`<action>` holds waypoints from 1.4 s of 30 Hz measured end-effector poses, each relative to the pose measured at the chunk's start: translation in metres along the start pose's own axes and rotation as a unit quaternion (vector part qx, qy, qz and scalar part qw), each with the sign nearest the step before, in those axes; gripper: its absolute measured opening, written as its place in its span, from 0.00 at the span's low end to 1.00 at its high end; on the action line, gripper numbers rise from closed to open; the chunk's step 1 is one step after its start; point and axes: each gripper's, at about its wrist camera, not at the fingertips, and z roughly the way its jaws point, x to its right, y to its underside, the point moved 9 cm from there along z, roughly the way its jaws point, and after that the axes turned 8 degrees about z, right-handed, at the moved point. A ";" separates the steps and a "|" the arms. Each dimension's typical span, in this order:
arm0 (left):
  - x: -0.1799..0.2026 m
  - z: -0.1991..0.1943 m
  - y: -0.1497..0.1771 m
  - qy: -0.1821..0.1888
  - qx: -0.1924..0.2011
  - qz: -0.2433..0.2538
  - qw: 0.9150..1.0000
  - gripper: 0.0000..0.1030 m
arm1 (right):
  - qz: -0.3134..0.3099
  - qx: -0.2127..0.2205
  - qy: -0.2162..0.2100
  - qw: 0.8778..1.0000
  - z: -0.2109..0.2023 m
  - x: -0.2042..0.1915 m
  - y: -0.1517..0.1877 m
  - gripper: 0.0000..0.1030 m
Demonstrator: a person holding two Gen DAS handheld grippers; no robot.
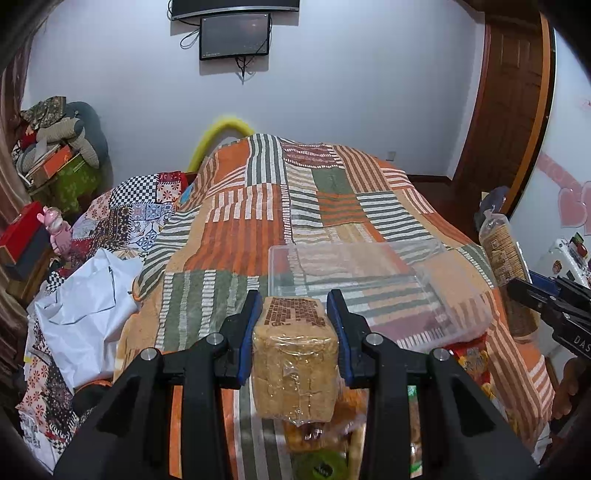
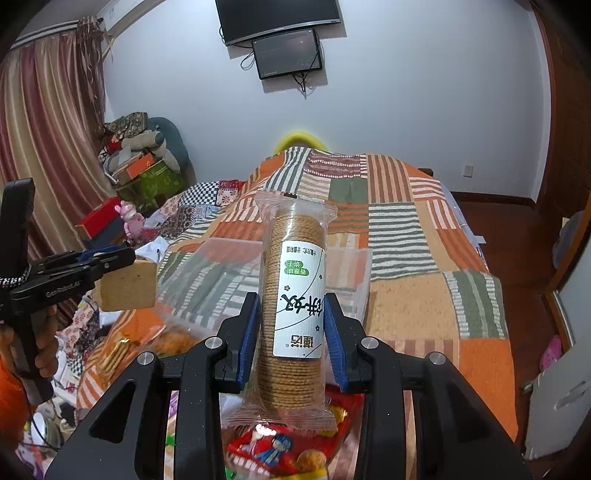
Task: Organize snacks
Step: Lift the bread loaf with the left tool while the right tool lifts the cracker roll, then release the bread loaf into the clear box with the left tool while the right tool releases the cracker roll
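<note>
My left gripper [image 1: 294, 314] is shut on a tan block of biscuits in clear wrap [image 1: 295, 354], held above the bed; it also shows in the right wrist view [image 2: 127, 284]. My right gripper [image 2: 291, 317] is shut on a tall roll of round crackers with a white label [image 2: 295, 295], held upright; the roll also shows at the right edge of the left wrist view [image 1: 502, 251]. A clear plastic box [image 1: 369, 280] lies open on the patchwork bedspread, ahead of both grippers [image 2: 236, 273]. More snack packets [image 2: 288, 446] lie below the grippers.
The patchwork bedspread [image 1: 258, 206] covers a bed. A white bag [image 1: 85, 317] and cluttered boxes [image 1: 62, 166] are on the left. A wooden door [image 1: 513, 110] is at the right. Monitors [image 1: 234, 35] hang on the far wall.
</note>
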 end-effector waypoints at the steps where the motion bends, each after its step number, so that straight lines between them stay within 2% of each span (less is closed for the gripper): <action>1: 0.001 0.004 -0.002 0.001 -0.002 0.001 1.000 0.35 | -0.001 -0.001 0.000 1.000 0.002 0.000 -0.001 0.30; 11: 0.011 0.044 -0.013 0.013 -0.017 0.011 1.000 0.35 | -0.015 -0.019 0.012 1.000 0.032 0.007 -0.007 0.30; 21: 0.019 0.084 -0.016 0.019 -0.040 0.021 0.999 0.35 | -0.031 -0.065 0.019 0.997 0.068 0.014 0.000 0.30; 25: 0.022 0.097 -0.016 0.022 -0.050 0.025 0.998 0.35 | -0.058 -0.090 0.027 0.994 0.079 0.008 0.007 0.12; 32: 0.031 0.108 -0.009 0.021 -0.062 0.050 0.997 0.35 | -0.053 -0.105 0.020 0.993 0.077 0.016 0.012 0.12; 35: 0.030 0.103 -0.012 0.002 -0.046 0.065 0.997 0.36 | -0.048 -0.104 0.019 0.993 0.076 0.017 0.010 0.12; 36: 0.030 0.100 -0.014 0.002 -0.043 0.068 0.997 0.38 | -0.048 -0.103 0.018 0.993 0.073 0.018 0.010 0.12; 39: 0.031 0.092 -0.018 0.008 -0.036 0.066 0.997 0.56 | -0.044 -0.098 0.018 0.994 0.068 0.019 0.008 0.12; 42: 0.033 0.080 -0.021 0.001 -0.024 0.077 0.997 0.58 | -0.037 -0.091 0.016 0.995 0.064 0.018 0.005 0.17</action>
